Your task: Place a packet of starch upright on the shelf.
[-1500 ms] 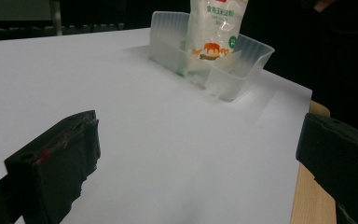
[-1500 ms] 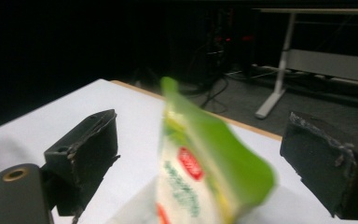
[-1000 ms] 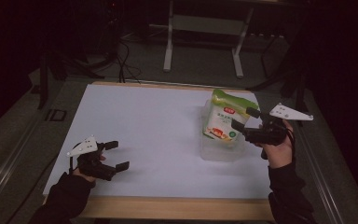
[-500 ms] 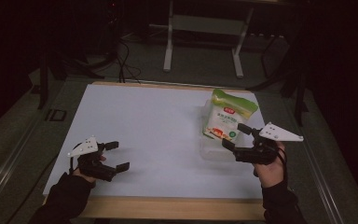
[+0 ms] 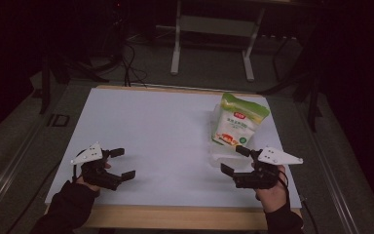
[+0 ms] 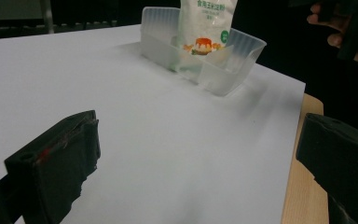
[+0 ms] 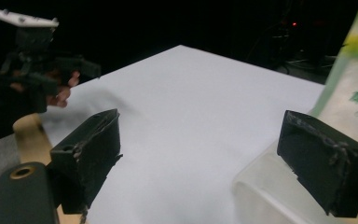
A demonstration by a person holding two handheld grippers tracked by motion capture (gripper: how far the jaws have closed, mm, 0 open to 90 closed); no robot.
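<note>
A green-topped food pouch (image 5: pixel 239 122) stands upright in a clear plastic tub (image 5: pixel 222 157) at the right side of a white-covered table (image 5: pixel 165 126). The right gripper (image 5: pixel 234 161), jaws wide apart and holding nothing, hovers just beside the tub's near end. The left gripper (image 5: pixel 122 163), jaws also open and empty, sits well apart near the table's front-left edge

The right hand-held gripper (image 5: pixel 234 161) has drawn back from the green-topped bag (image 5: pixel 238 122) toward the near edge of the surface (image 5: pixel 165 126). A second ago its jaws were at the bag's side; now they stand apart, empty, just in front of the clear container (image 5: pixel 224 157), and the bag stands upright in it, untouched.
</note>
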